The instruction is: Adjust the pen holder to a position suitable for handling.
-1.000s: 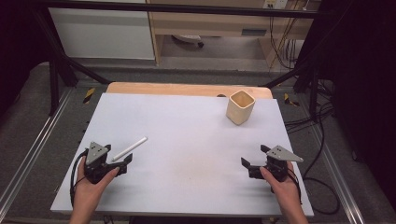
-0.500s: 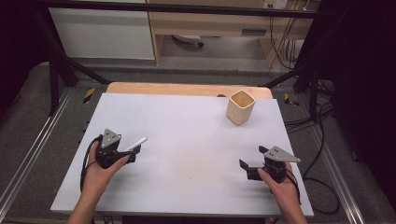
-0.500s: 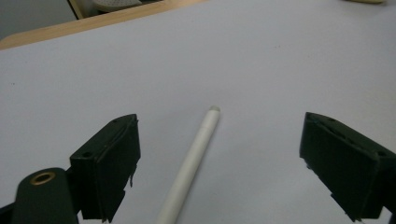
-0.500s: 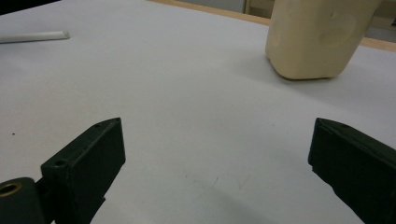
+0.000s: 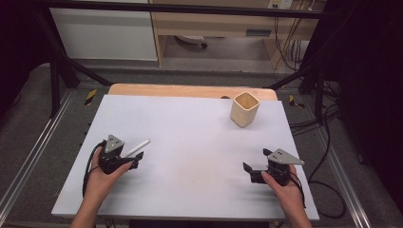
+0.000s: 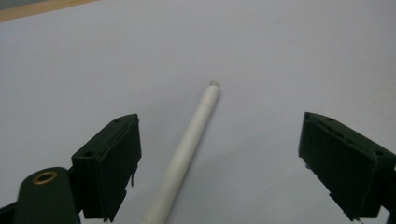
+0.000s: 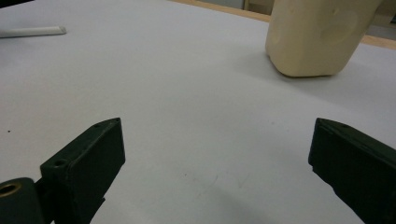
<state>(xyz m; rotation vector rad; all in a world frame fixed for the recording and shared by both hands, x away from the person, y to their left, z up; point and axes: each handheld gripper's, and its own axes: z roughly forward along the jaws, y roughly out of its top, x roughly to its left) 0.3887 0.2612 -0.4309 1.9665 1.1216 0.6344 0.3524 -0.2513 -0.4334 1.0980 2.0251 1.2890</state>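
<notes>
A white pen [image 5: 137,147] lies flat on the white table [image 5: 190,142] at the left. My left gripper [image 5: 135,160] is open and straddles its near end; in the left gripper view the pen [image 6: 187,149] runs up between the two jaws, touching neither. A cream square cup [image 5: 244,109] stands upright at the far right. My right gripper [image 5: 248,172] rests open near the front right edge, nothing between its jaws. In the right gripper view the cup [image 7: 317,35] stands ahead to the right and the pen's tip [image 7: 32,31] shows far left.
A wooden strip [image 5: 190,90] borders the table's far edge. Black frame rails and cables surround the table, with cabinets behind. The table's middle is bare white surface.
My left gripper moved forward away from the front edge and now has the pen's near end between its open jaws. The right gripper stayed almost in place.
</notes>
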